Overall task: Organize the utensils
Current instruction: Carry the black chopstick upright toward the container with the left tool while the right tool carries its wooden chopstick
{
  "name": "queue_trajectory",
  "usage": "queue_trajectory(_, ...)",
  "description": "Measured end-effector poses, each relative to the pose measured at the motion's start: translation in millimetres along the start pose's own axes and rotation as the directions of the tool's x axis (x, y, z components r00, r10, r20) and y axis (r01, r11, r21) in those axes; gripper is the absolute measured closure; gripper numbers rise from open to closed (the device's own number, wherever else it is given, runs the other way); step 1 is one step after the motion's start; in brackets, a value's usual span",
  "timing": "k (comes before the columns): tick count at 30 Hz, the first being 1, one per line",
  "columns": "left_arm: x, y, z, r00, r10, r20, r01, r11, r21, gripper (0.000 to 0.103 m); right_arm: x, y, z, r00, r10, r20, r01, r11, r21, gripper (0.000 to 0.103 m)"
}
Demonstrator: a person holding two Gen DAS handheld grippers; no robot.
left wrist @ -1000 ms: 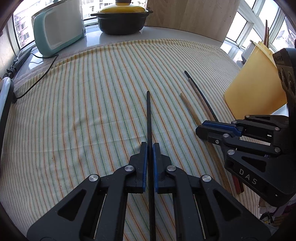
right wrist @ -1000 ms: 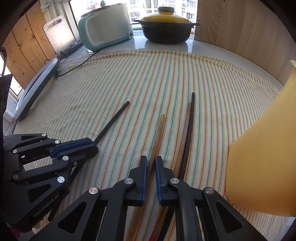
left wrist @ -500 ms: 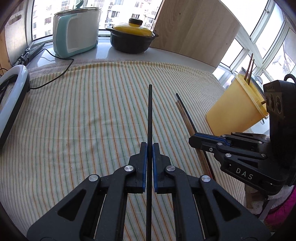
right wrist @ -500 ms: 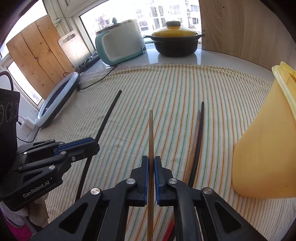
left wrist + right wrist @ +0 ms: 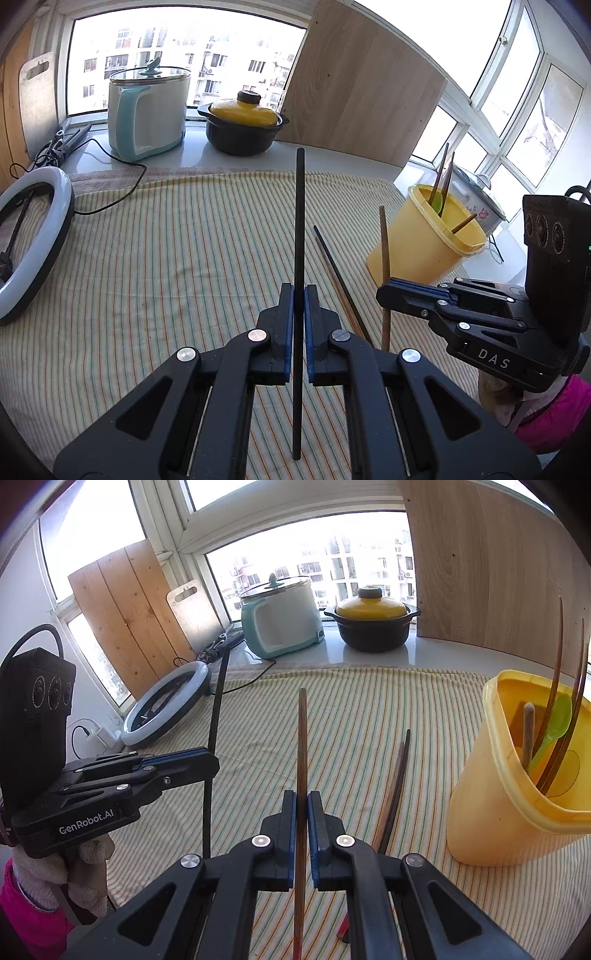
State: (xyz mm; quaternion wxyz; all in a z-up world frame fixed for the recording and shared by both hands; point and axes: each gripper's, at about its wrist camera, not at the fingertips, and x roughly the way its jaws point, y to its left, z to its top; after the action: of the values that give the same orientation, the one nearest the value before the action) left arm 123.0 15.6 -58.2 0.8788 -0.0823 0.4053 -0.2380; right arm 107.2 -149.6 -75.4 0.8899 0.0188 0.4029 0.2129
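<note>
left gripper [image 5: 298, 321] clamped on black chopstick [image 5: 299, 221] | right gripper [image 5: 302, 812] pinching wooden chopstick [image 5: 302, 738] | best tipped upright over yellow holder [image 5: 491, 794], dropped in gently

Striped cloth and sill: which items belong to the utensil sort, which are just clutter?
In the job:
black chopstick in left gripper
wooden chopstick in right gripper
two chopsticks lying on the cloth
yellow holder

Lying about:
rice cooker
yellow-lidded pot
ring light
cutting board
</note>
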Motion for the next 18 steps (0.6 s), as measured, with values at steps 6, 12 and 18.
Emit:
queue_trajectory(6,-18,-13,5,0.999,-0.026,0.044,0.025,0.999,0.026,0.100,-28,5,1,0.997,0.018,0.074,-0.017,1.000,-0.022,0.100)
queue_trajectory(12,-35,-25,16,0.994,-0.025,0.102,0.018,0.998,0.064,0.100,-51,10,9,0.989,0.012,0.149,-0.007,0.999,-0.033,0.099)
queue_trajectory(18,-51,-29,27,0.988,-0.027,0.155,0.017,0.998,0.063,0.100,-71,14,22,0.978,0.013,0.208,-0.004,0.999,-0.042,0.099)
